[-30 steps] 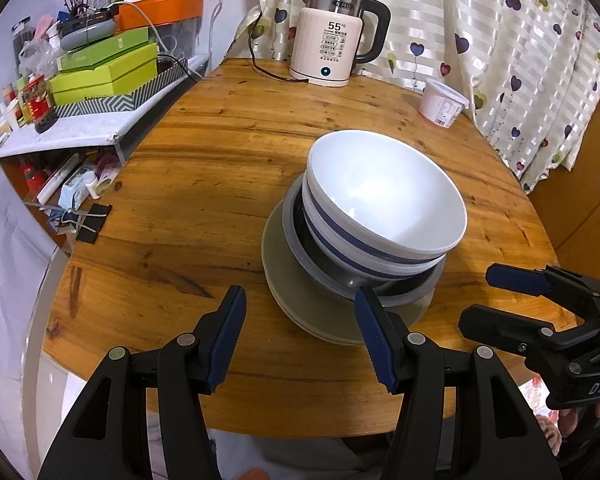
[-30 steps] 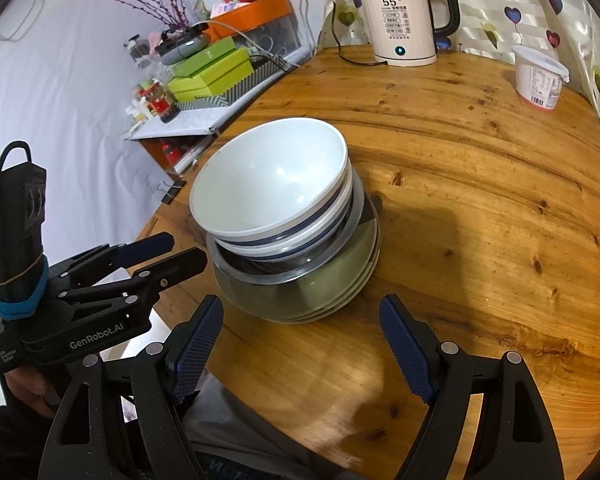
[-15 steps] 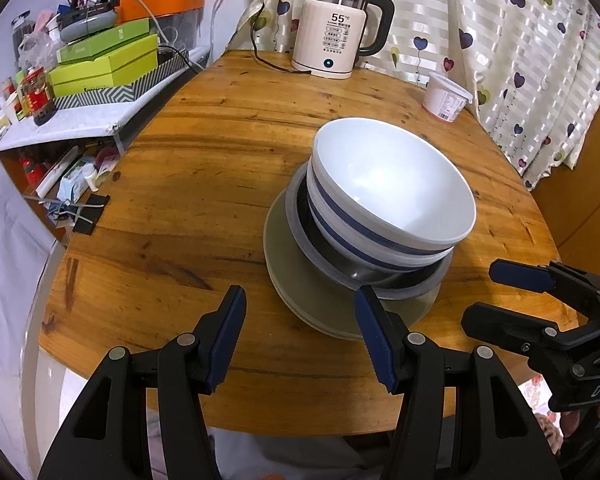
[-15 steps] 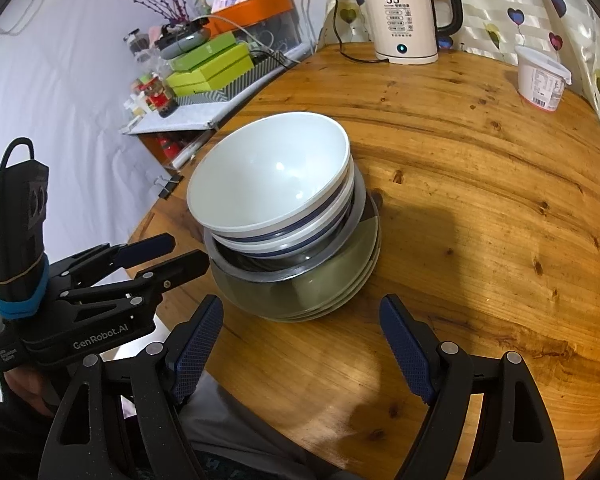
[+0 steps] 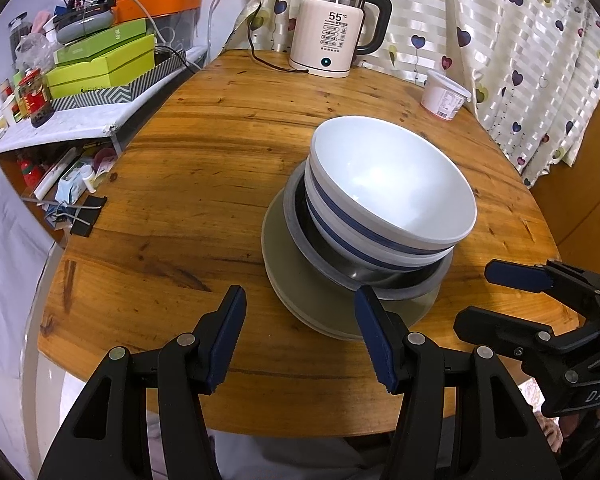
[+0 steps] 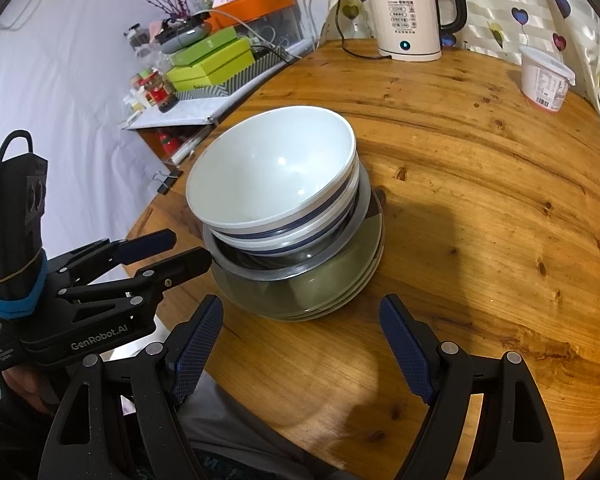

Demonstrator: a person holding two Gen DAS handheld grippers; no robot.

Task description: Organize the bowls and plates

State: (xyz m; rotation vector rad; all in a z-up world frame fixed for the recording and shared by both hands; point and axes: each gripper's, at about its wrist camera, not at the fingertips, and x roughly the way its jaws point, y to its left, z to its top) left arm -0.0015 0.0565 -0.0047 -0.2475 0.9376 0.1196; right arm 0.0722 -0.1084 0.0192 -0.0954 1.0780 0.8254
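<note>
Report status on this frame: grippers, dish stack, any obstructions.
Left gripper and right gripper open, empty. White bowls nested in steel bowl on plates, untouched. Nothing in the way.

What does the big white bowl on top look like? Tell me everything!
The top bowl is white and glossy, like ceramic, with a dark blue stripe around its outside. It is empty, upright and wide-mouthed. It sits nested in a matching striped bowl, which rests in a shiny metal bowl on a pile of greenish-grey plates, near the middle of the round wooden table. Nothing else touches it; both tools hang open at the table's near edge.
</note>
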